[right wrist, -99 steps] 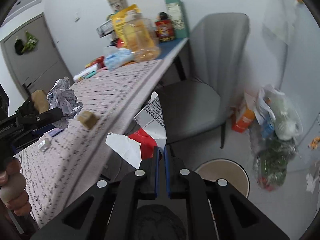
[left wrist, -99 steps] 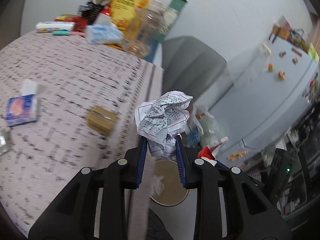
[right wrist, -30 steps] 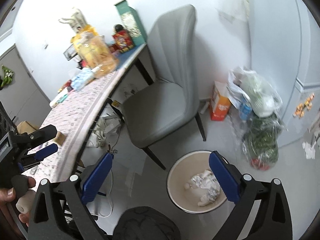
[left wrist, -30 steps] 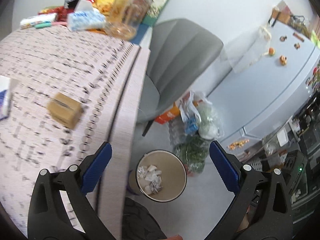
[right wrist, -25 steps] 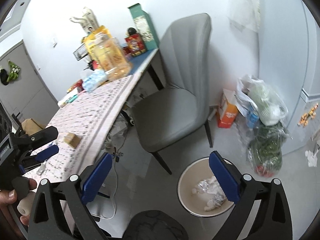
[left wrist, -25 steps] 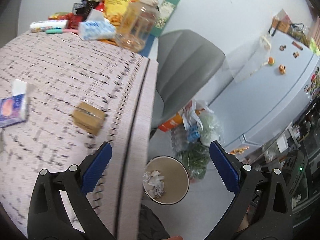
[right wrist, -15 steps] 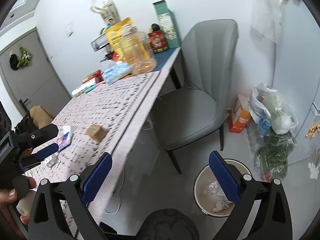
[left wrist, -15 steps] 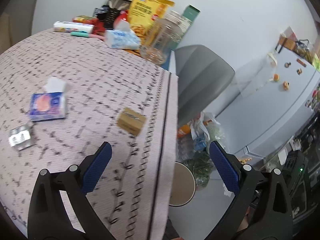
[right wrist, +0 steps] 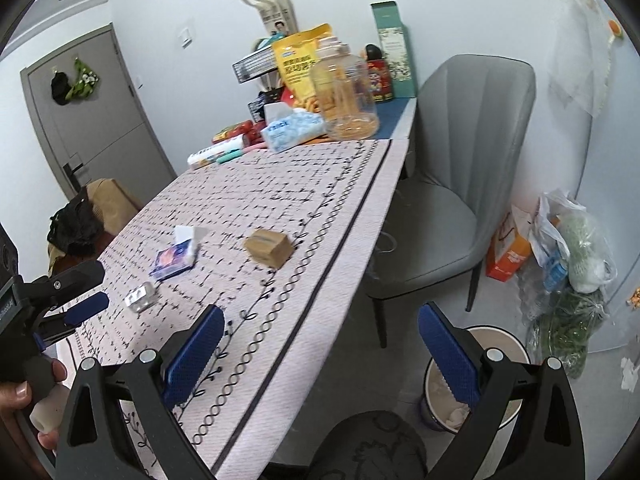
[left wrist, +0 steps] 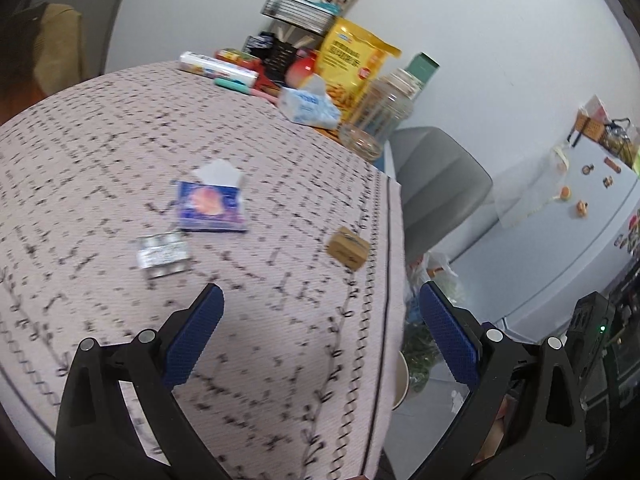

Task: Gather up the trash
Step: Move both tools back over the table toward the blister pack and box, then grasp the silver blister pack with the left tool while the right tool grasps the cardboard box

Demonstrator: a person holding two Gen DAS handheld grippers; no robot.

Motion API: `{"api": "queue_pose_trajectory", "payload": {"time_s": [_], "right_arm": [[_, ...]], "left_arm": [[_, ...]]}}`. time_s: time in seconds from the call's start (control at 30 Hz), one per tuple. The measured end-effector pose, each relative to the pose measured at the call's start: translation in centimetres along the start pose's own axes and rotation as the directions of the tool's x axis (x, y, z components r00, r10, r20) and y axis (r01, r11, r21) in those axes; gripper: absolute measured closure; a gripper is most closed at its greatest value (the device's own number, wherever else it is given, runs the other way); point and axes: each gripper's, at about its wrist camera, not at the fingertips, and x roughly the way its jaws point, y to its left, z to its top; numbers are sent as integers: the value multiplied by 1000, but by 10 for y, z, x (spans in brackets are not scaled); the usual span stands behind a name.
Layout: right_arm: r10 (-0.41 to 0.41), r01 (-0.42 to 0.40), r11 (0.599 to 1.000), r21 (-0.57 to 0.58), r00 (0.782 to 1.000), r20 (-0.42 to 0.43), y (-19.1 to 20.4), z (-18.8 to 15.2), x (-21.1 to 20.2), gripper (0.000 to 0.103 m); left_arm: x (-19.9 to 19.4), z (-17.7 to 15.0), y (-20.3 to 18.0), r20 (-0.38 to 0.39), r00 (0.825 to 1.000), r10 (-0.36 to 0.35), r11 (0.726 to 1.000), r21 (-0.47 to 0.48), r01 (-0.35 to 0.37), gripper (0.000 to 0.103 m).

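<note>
On the patterned tablecloth point(left wrist: 100, 152) lie a small brown cardboard box point(left wrist: 348, 248), a blue tissue packet point(left wrist: 210, 205) and a silver blister pack point(left wrist: 162, 255). The same box point(right wrist: 268, 248), packet point(right wrist: 176, 258) and blister pack point(right wrist: 140, 297) show in the right wrist view. My left gripper point(left wrist: 320, 332) is open and empty above the table, also seen from the right wrist camera point(right wrist: 76, 296). My right gripper point(right wrist: 320, 344) is open and empty over the table's edge. The round bin point(right wrist: 508, 344) with crumpled paper stands on the floor at lower right.
A grey chair point(right wrist: 452, 184) stands at the table's side. Snack bags, a clear jar point(right wrist: 344, 96), a tissue pack and boxes crowd the far end. Plastic bags point(right wrist: 568, 256) and an orange carton lie on the floor by the fridge point(left wrist: 560, 232).
Both grippers let go of their paper trash, which now lies in the bin. Both have since swung from over the bin back toward the table, open and empty.
</note>
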Motion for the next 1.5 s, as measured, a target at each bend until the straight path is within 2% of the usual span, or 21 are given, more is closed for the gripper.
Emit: {"api": "queue_pose_trajectory", "payload": {"time_s": [0.33,0.6,0.97,1.03,1.17,1.2,1.3,1.37,1.4,1.5], "right_arm": [[41,-40,999,-20,999,6,18,1,3,8],[77,-77,997,-24,997,-15,26,2,24,8],[89,-91,995,-39,995,-45,37,13,59,8],[96,-99,994,-49,994,-50,41,18,68,8],[92,-97,992,-80,994,-66,50,27,88,8],[85,-92,992,-88,994,-71,52,29,94,8],[62,-72,990,-122,995,-84,57,36,113,8],[43,-56,987,-150,995,-91,60,41,126,8],[34,-50,985,-162,995,-97,61,43,131,8],[8,-31,980,-198,993,-117,61,46,147,8]], "left_arm": [[-22,-8,49,20,997,70,996,-54,-69,6],[-1,-8,68,-11,992,129,990,-58,-130,6],[37,11,86,-20,975,220,973,-66,-221,7],[43,13,87,-25,970,241,968,-71,-242,11],[51,13,92,-47,961,271,958,-84,-274,28],[50,13,93,-44,961,273,957,-87,-276,41],[49,14,95,-59,967,247,962,-104,-252,68],[45,15,93,-51,962,269,957,-95,-273,69],[41,15,93,-42,961,272,957,-94,-275,83],[32,16,97,-31,961,274,954,-115,-276,89]]}}
